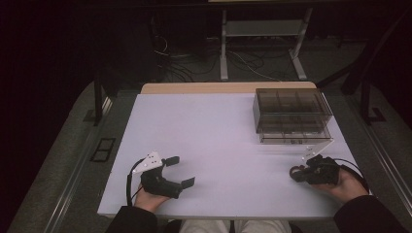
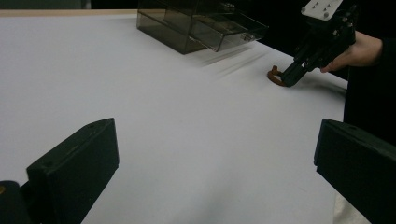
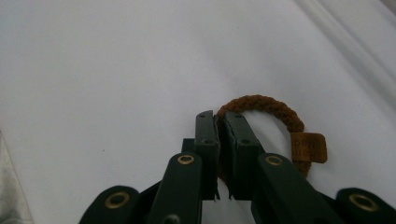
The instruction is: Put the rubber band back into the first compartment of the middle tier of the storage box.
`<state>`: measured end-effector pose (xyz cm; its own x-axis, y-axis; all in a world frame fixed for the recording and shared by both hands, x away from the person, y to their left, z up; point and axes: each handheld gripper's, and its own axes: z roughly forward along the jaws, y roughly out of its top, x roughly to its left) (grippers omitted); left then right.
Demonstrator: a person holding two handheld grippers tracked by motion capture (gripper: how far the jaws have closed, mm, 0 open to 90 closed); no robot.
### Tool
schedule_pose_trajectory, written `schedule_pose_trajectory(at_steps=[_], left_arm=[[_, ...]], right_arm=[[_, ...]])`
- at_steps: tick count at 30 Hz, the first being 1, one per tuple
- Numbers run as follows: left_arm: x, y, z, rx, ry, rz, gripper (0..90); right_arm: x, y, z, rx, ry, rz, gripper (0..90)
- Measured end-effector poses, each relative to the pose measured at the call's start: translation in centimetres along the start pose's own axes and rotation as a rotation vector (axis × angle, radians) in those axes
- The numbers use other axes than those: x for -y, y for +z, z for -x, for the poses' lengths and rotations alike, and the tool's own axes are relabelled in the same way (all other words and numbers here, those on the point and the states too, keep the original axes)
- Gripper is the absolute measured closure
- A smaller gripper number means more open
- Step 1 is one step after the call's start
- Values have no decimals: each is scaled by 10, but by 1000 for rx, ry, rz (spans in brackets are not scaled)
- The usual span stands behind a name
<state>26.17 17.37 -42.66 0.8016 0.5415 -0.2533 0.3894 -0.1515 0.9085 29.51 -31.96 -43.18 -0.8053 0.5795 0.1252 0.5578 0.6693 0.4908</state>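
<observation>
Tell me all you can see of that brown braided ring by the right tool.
The brown ring is a small loop of braided cord, fibrous-looking, with a flat tan tag carrying faint print I cannot read. It lies on the white table near its right front, ahead of the clear drawer box. The right tool is closed on one side of the loop, jaws nearly together.

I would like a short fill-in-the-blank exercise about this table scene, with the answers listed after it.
1. The right gripper has its jaws closed on a brown braided ____.
2. The left gripper has its jaws ____, with nothing between them.
3. The smoky plastic box stands on the table's far ____ side in the high view.
4. A small brown ____ hangs on the bracelet.

Answers: bracelet; open; right; tag
</observation>
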Motion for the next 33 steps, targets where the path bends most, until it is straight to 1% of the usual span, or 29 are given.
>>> schedule_pose_trajectory(at_steps=[3,7,8,10,12,17,20,25,33], left_arm=[[0,0,0,1,0,0,0],[0,0,0,-2,-2,2,0],[0,-1,-1,-4,-5,3,0],[0,0,-1,-4,-8,5,0],[0,-1,-1,-5,-10,7,0],[0,-1,-2,-7,-9,7,0],[0,-1,-2,-7,-11,8,0],[0,-2,-2,-8,-12,10,0],[0,-2,-2,-10,-13,11,0]], right_arm=[[1,-2,3,-14,31,15,843],[3,-6,7,-33,73,52,844],[3,-6,7,-33,73,52,844],[5,-10,9,-38,99,72,845],[6,-12,10,-44,114,90,845],[7,-17,12,-52,133,124,844],[6,-18,12,-57,139,128,845],[5,-21,12,-56,138,133,845],[-2,-30,12,-44,130,146,844]])
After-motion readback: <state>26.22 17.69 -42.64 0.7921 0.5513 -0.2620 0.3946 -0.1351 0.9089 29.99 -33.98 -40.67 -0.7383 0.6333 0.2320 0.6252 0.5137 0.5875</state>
